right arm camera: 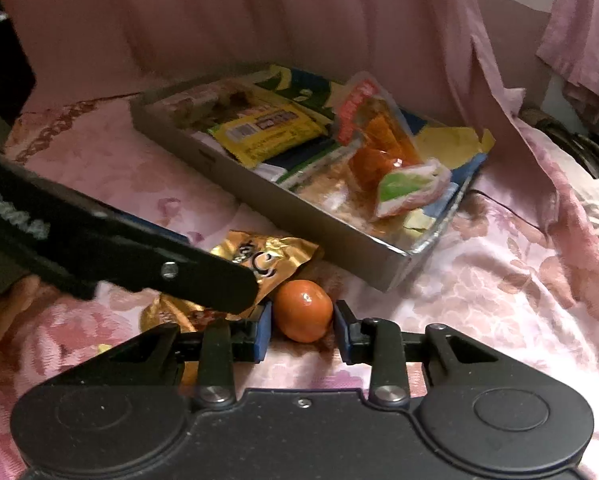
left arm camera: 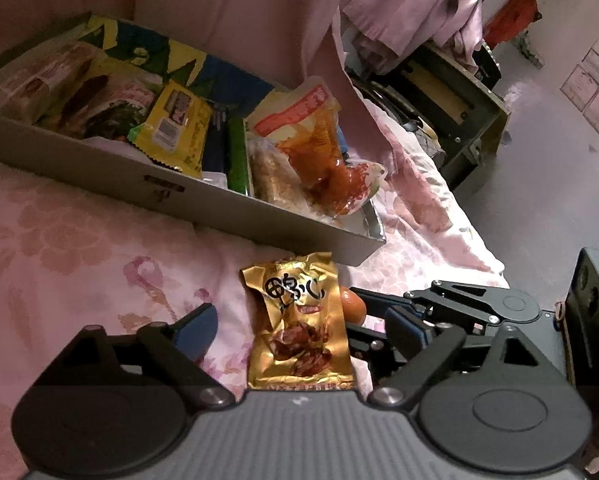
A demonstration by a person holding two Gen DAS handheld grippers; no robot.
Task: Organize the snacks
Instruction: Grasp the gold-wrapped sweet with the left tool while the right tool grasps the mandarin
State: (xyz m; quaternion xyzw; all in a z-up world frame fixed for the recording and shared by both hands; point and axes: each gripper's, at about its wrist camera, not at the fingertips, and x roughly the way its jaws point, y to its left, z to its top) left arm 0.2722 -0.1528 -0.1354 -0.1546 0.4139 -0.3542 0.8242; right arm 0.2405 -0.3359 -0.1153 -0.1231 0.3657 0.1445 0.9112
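Observation:
A gold foil snack packet [left arm camera: 299,324] lies flat on the pink floral bedspread [left arm camera: 79,248], just in front of a shallow grey box [left arm camera: 203,200] packed with snack packets. My left gripper [left arm camera: 303,328] is open and straddles the gold packet, with a gap between each finger and the foil. To its right an orange egg-shaped snack [right arm camera: 303,310] rests on the bedspread. My right gripper [right arm camera: 302,330] is shut on it, its blue pads [right arm camera: 264,330] against both sides. One left finger [right arm camera: 219,284] crosses the right wrist view and covers part of the gold packet [right arm camera: 267,256].
The grey box [right arm camera: 299,220] holds a yellow packet [left arm camera: 175,128], an orange sauce pouch [left arm camera: 319,148] and several others. A pink curtain [left arm camera: 239,12] hangs behind it. The bed's edge drops to a grey floor [left arm camera: 539,184] at the right, by dark furniture [left arm camera: 451,100].

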